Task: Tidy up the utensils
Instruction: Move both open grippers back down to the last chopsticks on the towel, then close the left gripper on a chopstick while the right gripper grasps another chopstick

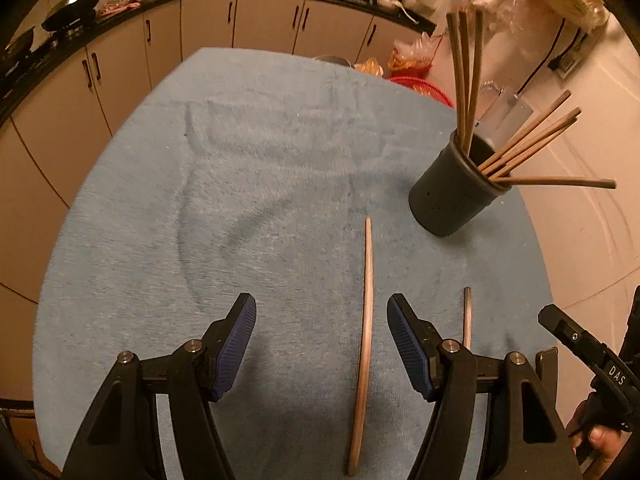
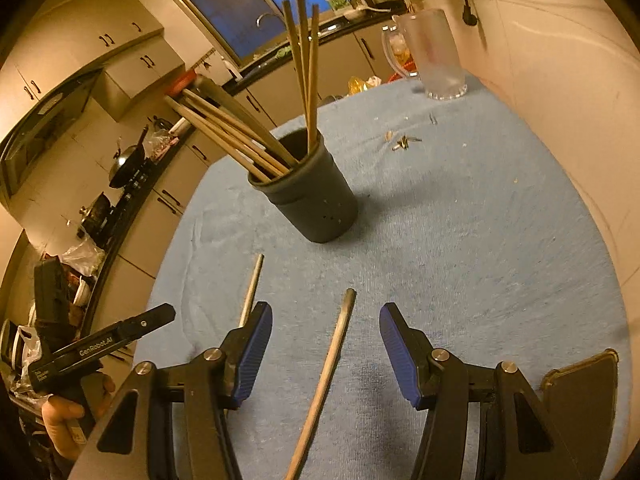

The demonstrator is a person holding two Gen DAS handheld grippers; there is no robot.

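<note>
Two wooden chopsticks lie on the blue cloth. One chopstick (image 1: 366,320) runs lengthwise between the jaws of my left gripper (image 1: 322,340), which is open and not touching it. The other chopstick (image 2: 326,376) lies between the jaws of my right gripper (image 2: 326,352), also open and clear of it. That second stick (image 1: 467,316) shows just right of the left gripper, and the first stick (image 2: 251,292) pokes out beyond the right gripper's left finger. A dark cup (image 1: 456,196) (image 2: 310,196) holding several chopsticks stands farther back on the cloth.
A frosted glass mug (image 2: 434,52) stands at the far corner of the table near the wall. Small metal bits (image 2: 404,142) lie on the cloth behind the cup. A hand on the other gripper's handle (image 2: 80,360) shows at the left. Kitchen cabinets and a counter surround the table.
</note>
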